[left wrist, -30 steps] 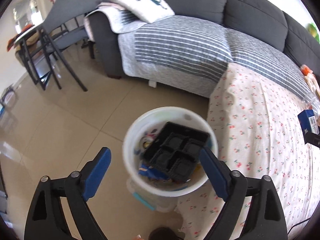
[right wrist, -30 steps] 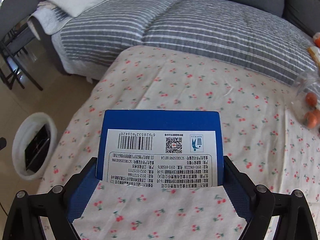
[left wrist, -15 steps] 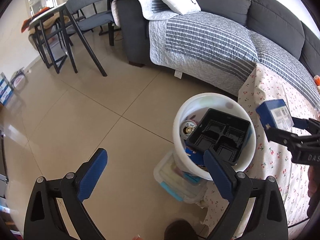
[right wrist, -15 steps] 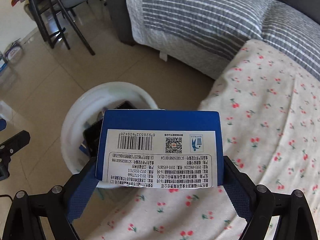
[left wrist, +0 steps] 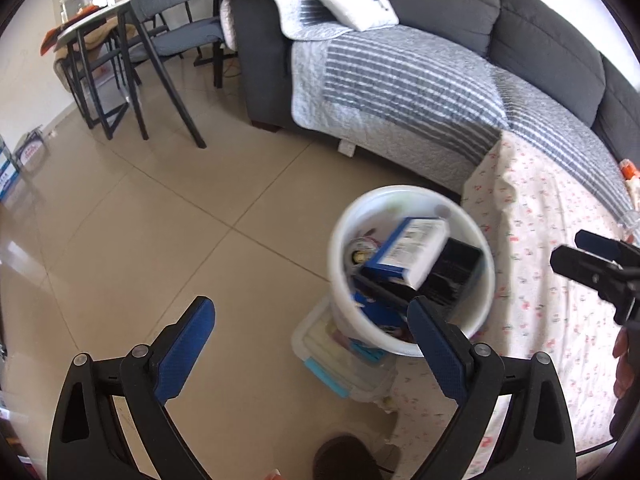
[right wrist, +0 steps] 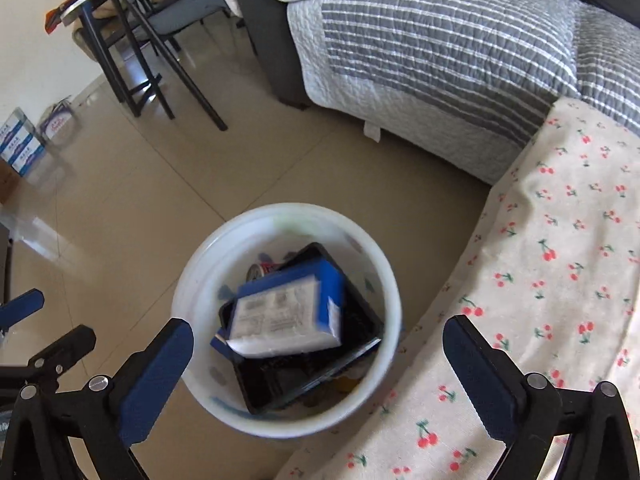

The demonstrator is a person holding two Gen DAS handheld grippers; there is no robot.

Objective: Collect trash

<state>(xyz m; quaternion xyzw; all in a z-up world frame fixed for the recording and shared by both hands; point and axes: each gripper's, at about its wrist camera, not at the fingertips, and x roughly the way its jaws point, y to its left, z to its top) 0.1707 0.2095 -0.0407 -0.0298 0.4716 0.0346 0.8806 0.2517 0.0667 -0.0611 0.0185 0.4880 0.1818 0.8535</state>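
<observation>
A white round bin [right wrist: 384, 280] stands on the floor beside the cherry-print cloth [right wrist: 560, 280]. A blue and white box [right wrist: 288, 312] lies blurred inside it, on top of a black compartment tray [right wrist: 304, 376]. My right gripper [right wrist: 318, 356] is open and empty just above the bin. In the left wrist view the bin [left wrist: 340, 264] holds the box [left wrist: 412, 252] and the tray [left wrist: 456, 276]. My left gripper [left wrist: 312, 344] is open and empty, left of the bin. The right gripper also shows in the left wrist view [left wrist: 592, 264].
A clear plastic container [left wrist: 344, 364] sits under the bin. A grey sofa with a striped quilt [left wrist: 400, 92] stands behind. A chair and table [left wrist: 132, 48] stand at the far left. Boxes [right wrist: 20, 144] sit by the wall. The floor is tan tile.
My right gripper opened and let go of the blue and white box, which dropped into the bin onto the black tray. My left gripper stayed open and shifted slightly.
</observation>
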